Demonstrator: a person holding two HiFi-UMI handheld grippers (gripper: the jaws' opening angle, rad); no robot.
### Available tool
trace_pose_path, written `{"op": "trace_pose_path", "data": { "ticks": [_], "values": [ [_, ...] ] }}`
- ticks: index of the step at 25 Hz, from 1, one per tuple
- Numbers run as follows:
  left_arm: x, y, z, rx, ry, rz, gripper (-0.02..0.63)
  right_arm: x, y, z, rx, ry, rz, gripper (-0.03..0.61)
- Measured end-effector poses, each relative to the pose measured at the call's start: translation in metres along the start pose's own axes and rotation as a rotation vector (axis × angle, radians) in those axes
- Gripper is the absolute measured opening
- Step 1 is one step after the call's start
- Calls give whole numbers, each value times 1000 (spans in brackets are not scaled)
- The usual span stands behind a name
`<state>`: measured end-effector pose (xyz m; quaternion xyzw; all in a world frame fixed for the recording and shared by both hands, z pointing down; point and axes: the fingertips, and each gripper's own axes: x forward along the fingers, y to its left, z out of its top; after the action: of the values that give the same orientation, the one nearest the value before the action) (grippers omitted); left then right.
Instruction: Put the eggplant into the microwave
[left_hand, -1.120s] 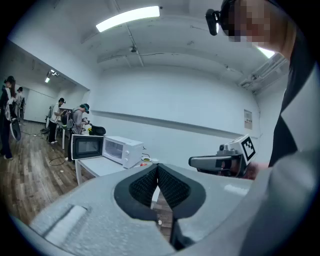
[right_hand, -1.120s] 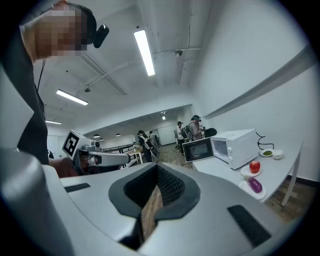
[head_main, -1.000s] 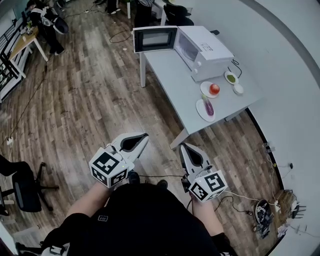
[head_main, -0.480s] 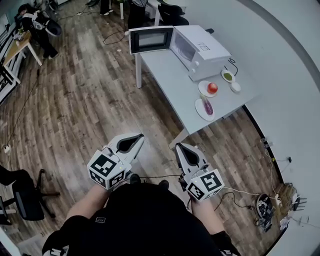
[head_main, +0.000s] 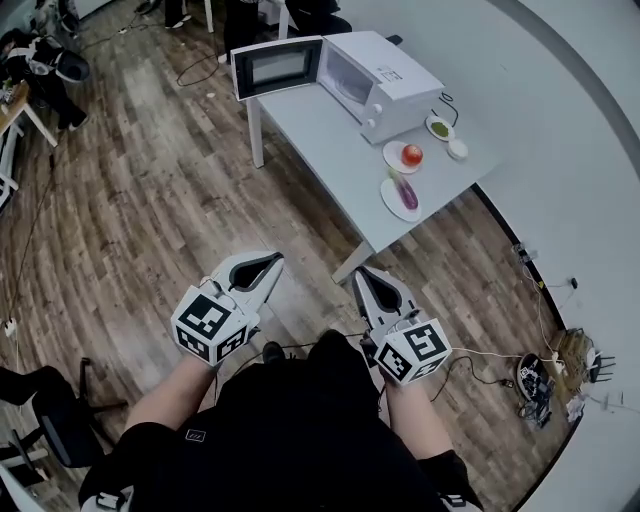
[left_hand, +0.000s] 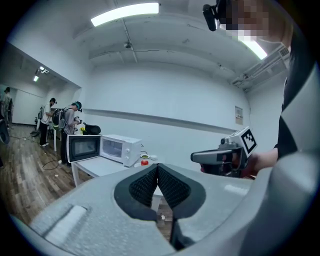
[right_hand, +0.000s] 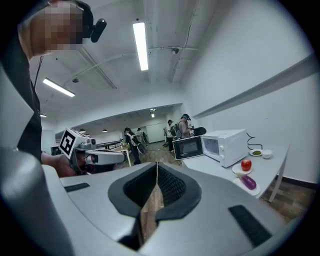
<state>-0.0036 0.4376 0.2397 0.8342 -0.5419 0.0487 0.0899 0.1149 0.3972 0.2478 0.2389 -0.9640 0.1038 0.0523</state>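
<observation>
Legible text: none. Small dark print on top of white box-shaped microwave (head_main: 385, 72), upper centre: too small. Pale paper wall notice (left_hand: 239, 114), right of centre: illegible.

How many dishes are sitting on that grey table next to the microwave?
4: a white round plate under the purple eggplant, a white plate under the red fruit, a small dish of green food, and a small white bowl beside it. The white microwave could hide others.

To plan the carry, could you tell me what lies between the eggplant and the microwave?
In the head view, a red fruit on a white plate sits between them.
</observation>
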Motion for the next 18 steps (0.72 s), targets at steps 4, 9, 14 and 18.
{"op": "trace_pose_path", "data": {
  "ticks": [4,9,14,18],
  "values": [
    [31,1,-2,16,12,-39,8,-1,-30,4,4,-6,-42,17],
    [90,4,-2,34,39,-73,8,6,-87,5,21,-31,-70,18],
    [159,1,7,54,55,-115,8,17,-155,6,17,-9,-84,18],
    [222,4,18,51,47,-139,8,28,-213,11,26,7,-80,18]
  ]
}}
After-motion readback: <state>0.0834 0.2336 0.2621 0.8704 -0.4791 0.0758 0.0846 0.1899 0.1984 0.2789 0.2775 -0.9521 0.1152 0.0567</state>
